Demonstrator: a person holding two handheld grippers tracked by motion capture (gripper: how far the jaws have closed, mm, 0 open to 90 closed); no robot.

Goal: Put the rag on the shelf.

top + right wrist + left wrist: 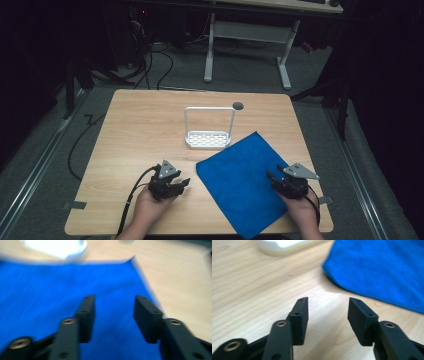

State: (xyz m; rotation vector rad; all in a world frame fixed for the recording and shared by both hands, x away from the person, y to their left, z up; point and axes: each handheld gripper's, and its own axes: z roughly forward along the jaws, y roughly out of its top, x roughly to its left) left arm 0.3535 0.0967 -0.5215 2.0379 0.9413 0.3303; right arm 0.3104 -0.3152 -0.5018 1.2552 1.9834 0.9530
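The cloth [247, 185] lies flat beside the rack [209, 130]; left gripper [176, 186] gapes empty just beside the cloth; right gripper [274, 176] gapes empty over it.

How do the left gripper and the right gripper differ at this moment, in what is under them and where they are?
The left gripper is over bare wood of the table, beside the blue cloth; the right gripper is over the cloth itself. The left one is nearer the cloth's left corner, the right one nearer its right edge. Both are open and hold nothing.
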